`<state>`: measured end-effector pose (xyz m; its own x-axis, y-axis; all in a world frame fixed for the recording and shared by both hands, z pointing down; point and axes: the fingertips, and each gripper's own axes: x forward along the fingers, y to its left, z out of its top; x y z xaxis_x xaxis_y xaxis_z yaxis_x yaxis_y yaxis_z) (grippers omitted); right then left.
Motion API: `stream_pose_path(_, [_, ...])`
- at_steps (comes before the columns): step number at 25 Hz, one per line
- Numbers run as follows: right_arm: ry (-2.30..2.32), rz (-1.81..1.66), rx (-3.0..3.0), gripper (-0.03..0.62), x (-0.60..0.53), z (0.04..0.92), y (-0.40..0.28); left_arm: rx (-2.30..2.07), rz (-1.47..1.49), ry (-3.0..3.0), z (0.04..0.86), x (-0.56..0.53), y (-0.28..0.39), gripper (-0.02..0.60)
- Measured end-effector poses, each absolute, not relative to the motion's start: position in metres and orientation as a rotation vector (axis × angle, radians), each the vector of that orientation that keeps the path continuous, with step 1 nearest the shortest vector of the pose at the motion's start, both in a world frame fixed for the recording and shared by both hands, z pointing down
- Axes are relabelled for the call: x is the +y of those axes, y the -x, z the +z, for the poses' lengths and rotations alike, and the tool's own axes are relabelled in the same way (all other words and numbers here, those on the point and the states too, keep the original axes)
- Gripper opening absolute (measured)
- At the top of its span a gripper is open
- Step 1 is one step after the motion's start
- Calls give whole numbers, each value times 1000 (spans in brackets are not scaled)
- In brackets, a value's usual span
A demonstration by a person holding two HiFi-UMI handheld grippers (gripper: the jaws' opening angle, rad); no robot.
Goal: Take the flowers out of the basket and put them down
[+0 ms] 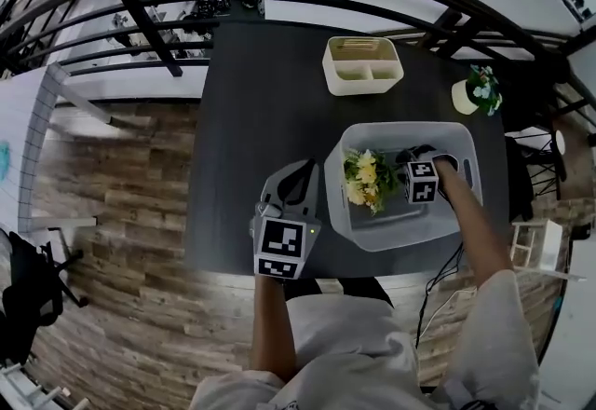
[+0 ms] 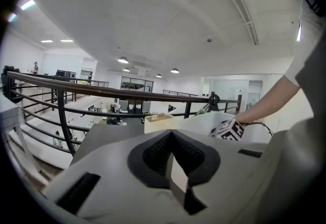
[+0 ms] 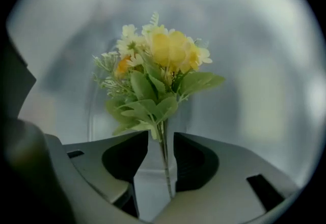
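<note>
The right hand-held gripper [image 3: 160, 154] points down into the basket [image 1: 400, 133], its jaws spread on either side of the stem of the flowers [image 3: 158, 65]. To its left, just outside the basket above the tabletop [image 1: 261, 101], the left hand-held gripper [image 2: 171, 134] has its jaws pressed together, empty.

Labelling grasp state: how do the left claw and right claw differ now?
The left claw is shut and empty; the right claw is open, with the stem of the flowers between its jaws, unpinched. The left claw hangs over the table outside the basket; the right claw is down inside the basket. The left claw points roughly level; the right claw points down. Both share the same grey build.
</note>
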<state>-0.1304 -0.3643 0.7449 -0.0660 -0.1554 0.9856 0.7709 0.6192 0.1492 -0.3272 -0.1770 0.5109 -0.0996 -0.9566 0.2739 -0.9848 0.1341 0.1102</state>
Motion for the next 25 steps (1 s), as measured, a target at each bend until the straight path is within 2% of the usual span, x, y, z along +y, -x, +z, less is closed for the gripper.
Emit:
stream_pose_path(4, [540, -866, -1465, 175, -369, 748, 142, -2055, 234, -1916, 536, -161, 323, 23])
stream_pose_path(7, [545, -891, -1467, 97, -371, 748, 150, -2032, 250, -1901, 548, -152, 327, 23])
stream_pose_path(11, [566, -909, -1452, 74, -364, 750, 151, -2011, 211, -1869, 561, -142, 328, 23])
stream_pose_path(17, [538, -937, -1448, 66, -354, 734, 155, -1970, 221, -1857, 573, -130, 318, 23])
stream_pose_path(25, [427, -1035, -1506, 64, -339, 667, 145, -2030, 151, -1852, 544, -117, 299, 23])
